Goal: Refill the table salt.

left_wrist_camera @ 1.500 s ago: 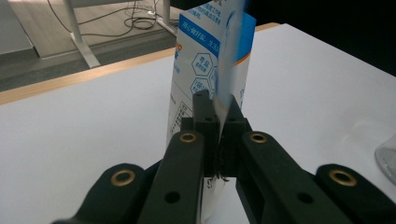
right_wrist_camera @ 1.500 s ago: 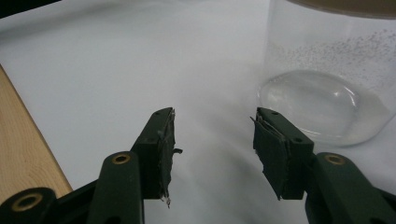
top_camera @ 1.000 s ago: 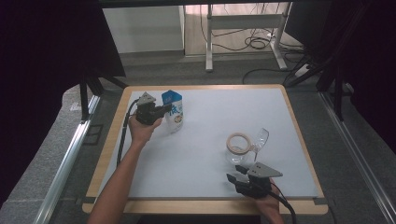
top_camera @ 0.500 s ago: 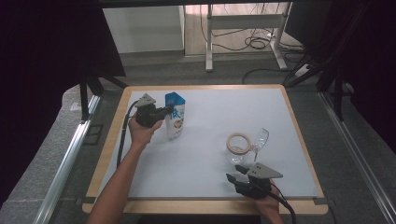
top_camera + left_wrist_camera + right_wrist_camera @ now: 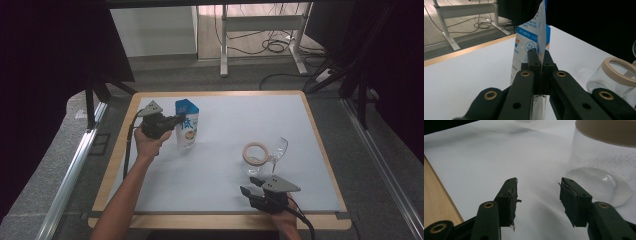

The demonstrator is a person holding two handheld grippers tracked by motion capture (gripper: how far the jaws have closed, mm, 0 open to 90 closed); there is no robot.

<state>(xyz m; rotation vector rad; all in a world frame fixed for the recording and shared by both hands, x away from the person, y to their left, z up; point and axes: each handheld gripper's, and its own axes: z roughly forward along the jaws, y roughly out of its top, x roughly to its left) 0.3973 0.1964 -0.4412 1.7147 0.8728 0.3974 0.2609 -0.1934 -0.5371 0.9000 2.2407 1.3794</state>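
Observation:
A blue and white pouch (image 5: 187,124) stands upright at the back left of the white table top (image 5: 225,155). My left gripper (image 5: 176,121) is shut on the pouch's edge; in the left gripper view the jaws pinch the pouch (image 5: 531,42) at its side seam. A clear glass jar (image 5: 254,157) with a tan rim stands right of centre, and it is also in the left gripper view (image 5: 616,77) and close ahead in the right gripper view (image 5: 604,157). My right gripper (image 5: 252,185) rests open near the front edge, just before the jar, with nothing between its fingers.
A clear wine glass (image 5: 278,150) stands right beside the jar. The table has a wooden border (image 5: 117,150). Beyond the far edge are a desk frame with cables (image 5: 270,45) on the floor and dark curtains at both sides.
The left gripper and the pouch have shifted slightly toward the front and right. The right gripper has barely moved.

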